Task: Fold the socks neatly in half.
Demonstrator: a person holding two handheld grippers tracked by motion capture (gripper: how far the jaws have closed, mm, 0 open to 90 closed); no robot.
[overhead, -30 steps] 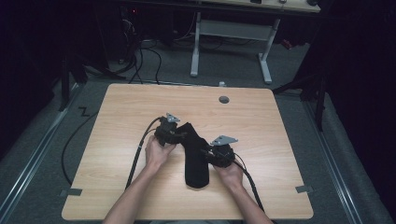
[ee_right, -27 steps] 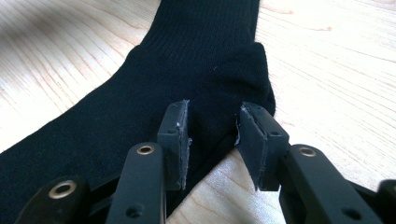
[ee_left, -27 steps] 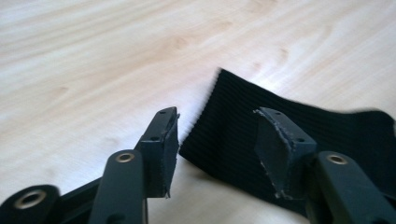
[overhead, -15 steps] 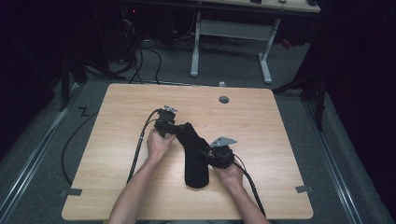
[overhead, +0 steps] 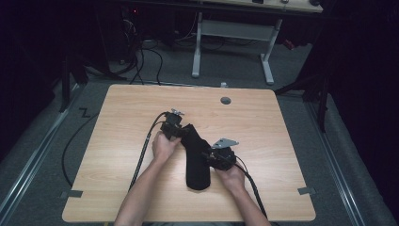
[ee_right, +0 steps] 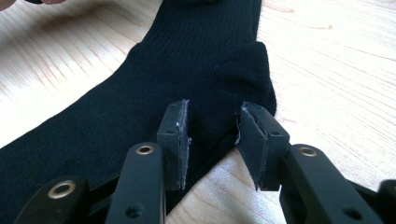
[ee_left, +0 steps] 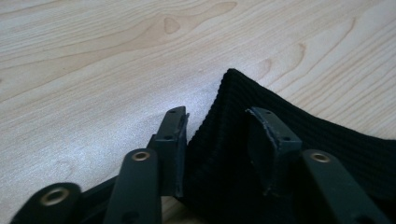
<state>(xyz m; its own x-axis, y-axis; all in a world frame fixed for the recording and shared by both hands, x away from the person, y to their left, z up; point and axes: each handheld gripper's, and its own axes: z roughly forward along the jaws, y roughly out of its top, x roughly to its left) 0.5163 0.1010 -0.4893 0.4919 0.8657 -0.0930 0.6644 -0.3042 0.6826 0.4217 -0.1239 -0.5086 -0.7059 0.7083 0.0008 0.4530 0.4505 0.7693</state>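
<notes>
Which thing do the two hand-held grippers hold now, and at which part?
The left hand-held gripper has been closing over the ribbed cuff corner of the black sock; grip not certain. The right hand-held gripper straddles its heel, pads apart.

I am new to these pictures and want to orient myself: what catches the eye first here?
The black sock stands out first, lying dark on the middle of the pale wooden table. The left gripper sits at its ribbed cuff, its fingers just closing with the cuff edge between them. The right gripper rests at the heel, its fingers apart over the fabric.
</notes>
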